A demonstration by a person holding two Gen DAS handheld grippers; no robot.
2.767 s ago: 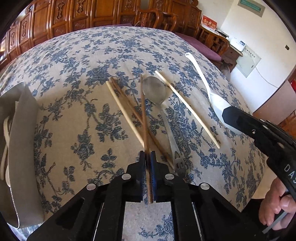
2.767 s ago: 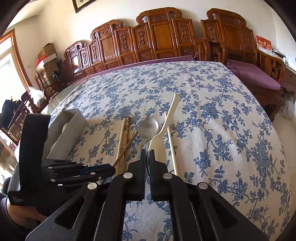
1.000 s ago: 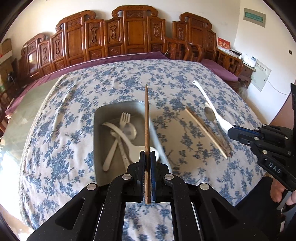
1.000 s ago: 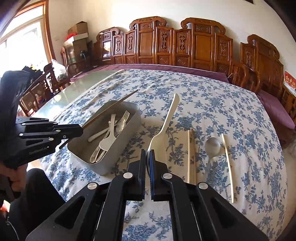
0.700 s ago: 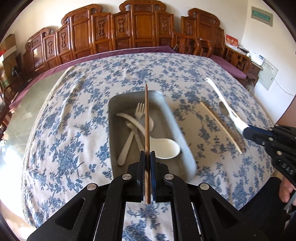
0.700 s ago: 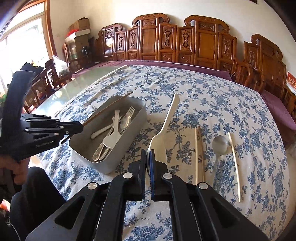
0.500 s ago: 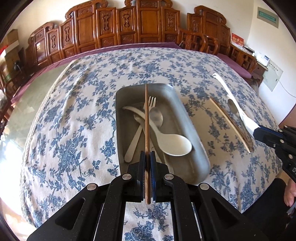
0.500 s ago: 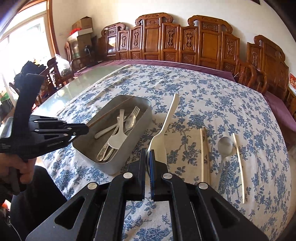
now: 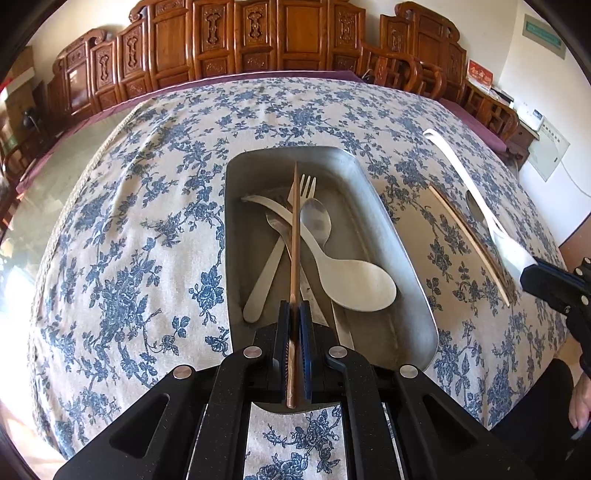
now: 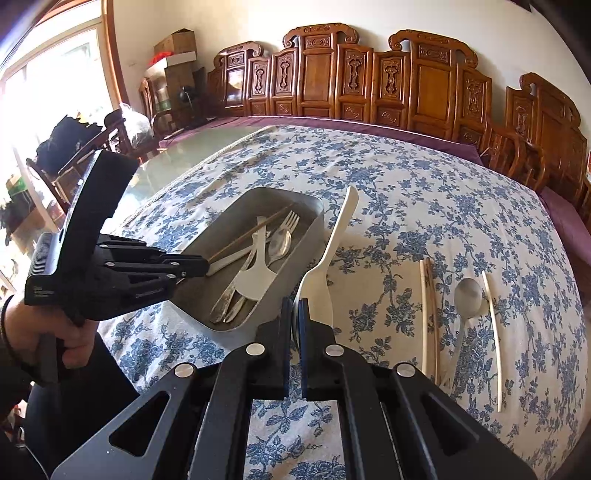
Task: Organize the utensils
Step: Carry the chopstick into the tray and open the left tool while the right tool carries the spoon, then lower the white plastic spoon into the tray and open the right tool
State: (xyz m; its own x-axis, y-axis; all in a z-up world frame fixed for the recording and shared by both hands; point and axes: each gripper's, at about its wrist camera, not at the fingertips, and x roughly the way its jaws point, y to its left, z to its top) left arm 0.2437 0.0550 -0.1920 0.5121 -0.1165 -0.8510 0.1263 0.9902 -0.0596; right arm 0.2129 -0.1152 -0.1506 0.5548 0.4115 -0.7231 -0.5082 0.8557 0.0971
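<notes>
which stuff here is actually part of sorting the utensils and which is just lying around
Part of the job:
- brown chopstick in left gripper
- white spatula in right gripper
- metal tray with fork, spoons
- chopsticks, metal spoon on tablecloth

Just lying about:
- carved wooden chairs
- cardboard boxes

Hardly any writing can be read here. The black plastic body of the left gripper [image 10: 192, 266], seen from the right wrist, carries pale printed lettering along its lower side, too small and blurred to make out. On the wall at the right of the left wrist view, a green rectangular sign [image 9: 546, 34], a red card with gold characters [image 9: 479, 72] standing on the carved wooden furniture and a white wall panel [image 9: 551, 144] all bear marks that stay illegible.
</notes>
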